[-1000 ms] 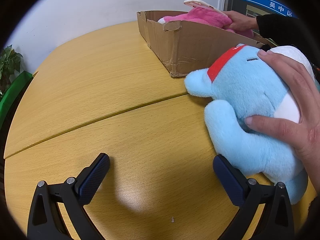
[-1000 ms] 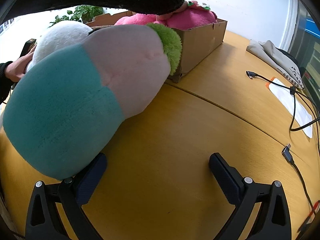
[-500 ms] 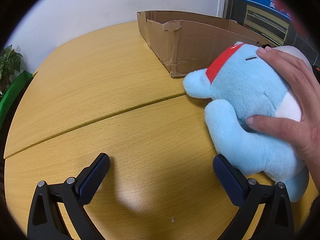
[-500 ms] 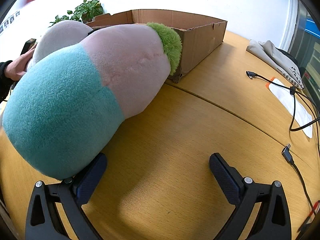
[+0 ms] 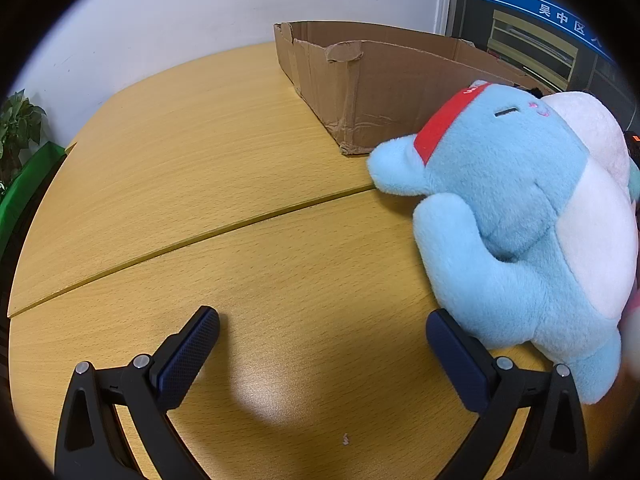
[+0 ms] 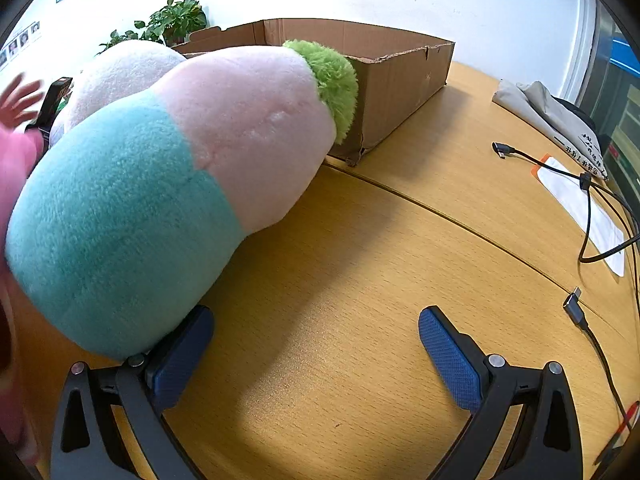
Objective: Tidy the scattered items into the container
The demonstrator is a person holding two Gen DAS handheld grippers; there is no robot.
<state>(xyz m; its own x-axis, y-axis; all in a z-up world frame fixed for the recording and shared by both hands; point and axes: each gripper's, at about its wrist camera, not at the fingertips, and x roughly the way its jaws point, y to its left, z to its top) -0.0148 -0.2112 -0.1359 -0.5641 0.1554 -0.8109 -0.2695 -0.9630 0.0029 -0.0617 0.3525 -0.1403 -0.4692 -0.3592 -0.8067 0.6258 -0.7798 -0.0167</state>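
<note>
A light blue plush (image 5: 516, 216) with a red headband and white belly lies on the wooden table, just right of my open left gripper (image 5: 322, 344); its lower body touches the right finger (image 5: 456, 350). Behind it stands the brown cardboard box (image 5: 384, 80). In the right wrist view, a big teal, pink and green plush (image 6: 172, 188) lies on the table and rests over the left finger (image 6: 180, 354) of my open right gripper (image 6: 316, 344). The cardboard box (image 6: 400, 76) stands behind it. A white plush (image 6: 116, 76) lies behind the teal one.
A blurred pink thing (image 6: 16, 168) and a hand (image 6: 18, 100) show at the left edge. Cables (image 6: 592, 216), a white sheet (image 6: 580, 200) and a folded grey cloth (image 6: 548, 120) lie on the right. Potted plants (image 6: 168, 20) stand by the wall.
The hand that held the blue plush has left it. The pink plush and the arm seen at the box a second ago are gone from there; a pink blur now shows at the left.
</note>
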